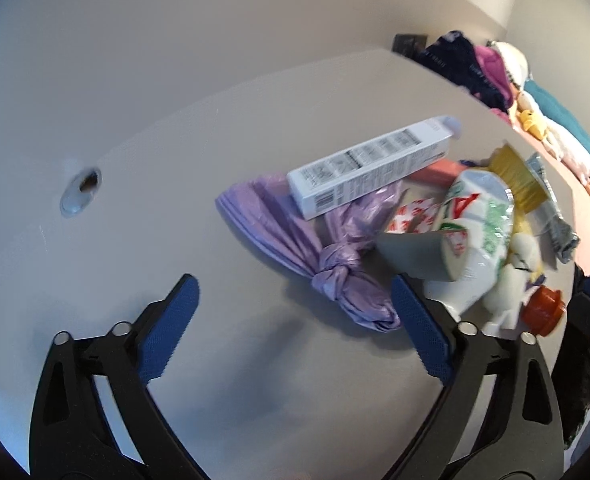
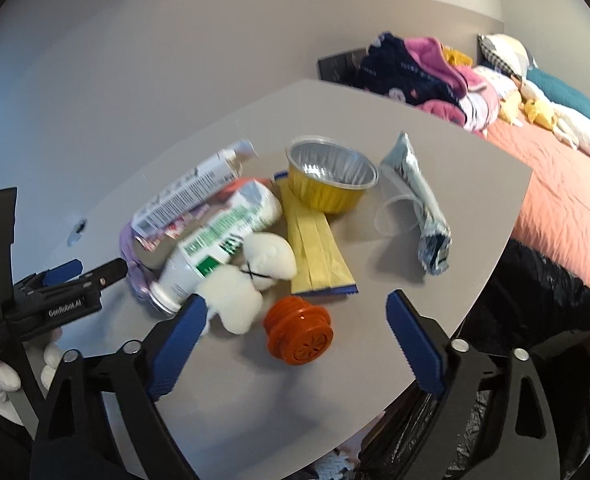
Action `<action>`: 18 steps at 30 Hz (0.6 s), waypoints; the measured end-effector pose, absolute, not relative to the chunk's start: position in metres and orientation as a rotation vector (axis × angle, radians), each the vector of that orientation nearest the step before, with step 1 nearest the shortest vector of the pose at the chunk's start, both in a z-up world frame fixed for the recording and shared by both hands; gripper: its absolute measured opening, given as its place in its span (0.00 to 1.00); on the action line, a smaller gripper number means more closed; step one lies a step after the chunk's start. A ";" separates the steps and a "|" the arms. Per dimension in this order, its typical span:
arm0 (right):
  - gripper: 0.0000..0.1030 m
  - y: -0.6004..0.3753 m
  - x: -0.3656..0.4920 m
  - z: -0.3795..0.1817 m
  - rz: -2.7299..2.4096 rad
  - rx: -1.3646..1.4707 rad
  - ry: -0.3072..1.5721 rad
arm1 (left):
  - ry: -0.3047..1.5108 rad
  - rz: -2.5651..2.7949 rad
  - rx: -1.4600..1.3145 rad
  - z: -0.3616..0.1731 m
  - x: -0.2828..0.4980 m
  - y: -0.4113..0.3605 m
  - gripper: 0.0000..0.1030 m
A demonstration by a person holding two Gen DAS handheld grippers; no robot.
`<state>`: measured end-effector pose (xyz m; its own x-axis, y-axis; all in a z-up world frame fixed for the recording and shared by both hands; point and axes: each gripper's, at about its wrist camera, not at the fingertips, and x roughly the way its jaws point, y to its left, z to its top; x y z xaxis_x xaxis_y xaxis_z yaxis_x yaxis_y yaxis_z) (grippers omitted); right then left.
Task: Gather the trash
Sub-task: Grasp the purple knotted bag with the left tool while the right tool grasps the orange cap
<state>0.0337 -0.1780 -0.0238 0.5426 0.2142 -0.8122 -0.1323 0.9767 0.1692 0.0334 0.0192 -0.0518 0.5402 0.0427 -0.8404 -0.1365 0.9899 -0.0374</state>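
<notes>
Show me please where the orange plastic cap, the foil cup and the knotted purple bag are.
orange plastic cap (image 2: 299, 334): right wrist view, on its ribbed side.
foil cup (image 2: 327, 196): right wrist view, on its yellow outer wall.
knotted purple bag (image 1: 337, 266): left wrist view, on the knot.

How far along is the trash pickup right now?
Nothing looks collected yet. Both tools, left and right, are open and hold nothing. Still on the table: orange cap, foil cup, yellow wrapper, purple bag, white box. The black bag waits alongside.
</notes>
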 end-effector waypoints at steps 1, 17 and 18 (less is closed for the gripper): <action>0.83 -0.178 0.036 -0.028 0.204 0.094 0.990 | 1.007 0.107 -0.119 -0.055 0.036 0.021 0.84; 0.45 -0.169 0.052 -0.062 0.242 0.077 1.094 | 1.046 0.113 -0.132 -0.074 0.063 0.023 0.77; 0.45 -0.169 0.052 -0.062 0.247 0.078 1.094 | 1.046 0.108 -0.142 -0.075 0.065 0.024 0.74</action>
<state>0.0517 -0.1685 -0.0616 0.4348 0.2362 -0.8690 -0.1597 0.9699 0.1837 0.0654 0.0239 -0.0746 0.4970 0.0215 -0.8675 -0.1562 0.9856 -0.0651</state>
